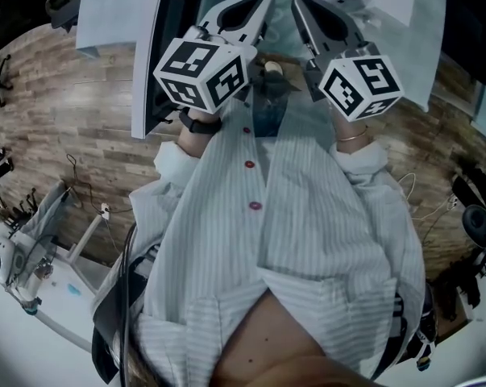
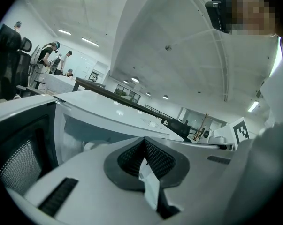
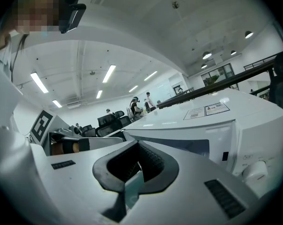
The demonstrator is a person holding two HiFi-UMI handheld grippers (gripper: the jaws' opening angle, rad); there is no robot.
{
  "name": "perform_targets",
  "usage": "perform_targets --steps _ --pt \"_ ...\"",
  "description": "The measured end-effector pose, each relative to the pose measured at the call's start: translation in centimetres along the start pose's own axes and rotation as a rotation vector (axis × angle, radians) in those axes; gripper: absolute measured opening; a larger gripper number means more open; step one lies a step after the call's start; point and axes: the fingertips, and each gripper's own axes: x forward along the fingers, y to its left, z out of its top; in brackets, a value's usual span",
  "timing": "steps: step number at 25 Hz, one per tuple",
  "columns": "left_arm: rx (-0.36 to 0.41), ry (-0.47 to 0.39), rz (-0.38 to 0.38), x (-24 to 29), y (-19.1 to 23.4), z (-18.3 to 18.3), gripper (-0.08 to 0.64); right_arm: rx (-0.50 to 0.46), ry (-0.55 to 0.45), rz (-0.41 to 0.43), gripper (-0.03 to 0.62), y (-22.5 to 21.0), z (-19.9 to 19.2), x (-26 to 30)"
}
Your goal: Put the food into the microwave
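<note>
Head view looks steeply down on one white microwave (image 3: 211, 125) at the far edge, straight ahead of the person, with its one door (image 1: 156, 63) swung open to the left. A small pale thing (image 1: 272, 69) shows between the two grippers, near the microwave's front (too small to tell whether it is the food).

Two grippers point at the microwave side by side, close but apart. The left gripper (image 2: 143, 142) faces the open cavity, and the right gripper (image 3: 136, 146) faces the side with one round knob (image 3: 256, 171). Each has two fingers, and both pairs are pressed together with nothing between them. Each carries one marker cube, the left cube (image 1: 202, 72) and the right cube (image 1: 360, 81).

Nearer lies a striped shirt (image 1: 323, 224) with three red buttons (image 1: 249, 164). One black watch (image 1: 199, 124) sits on the left wrist and one thin bangle (image 1: 351, 136) on the right. Wood-plank floor (image 1: 65, 119) spreads to both sides. Several people (image 3: 140, 104) stand far off in the room.
</note>
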Motion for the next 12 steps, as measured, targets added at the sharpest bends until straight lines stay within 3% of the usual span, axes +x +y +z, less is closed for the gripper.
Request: perform_targets --steps 12 --pt "-0.018 -0.007 0.000 -0.29 0.72 0.32 0.009 0.010 0.017 0.006 0.032 0.23 -0.67 0.73"
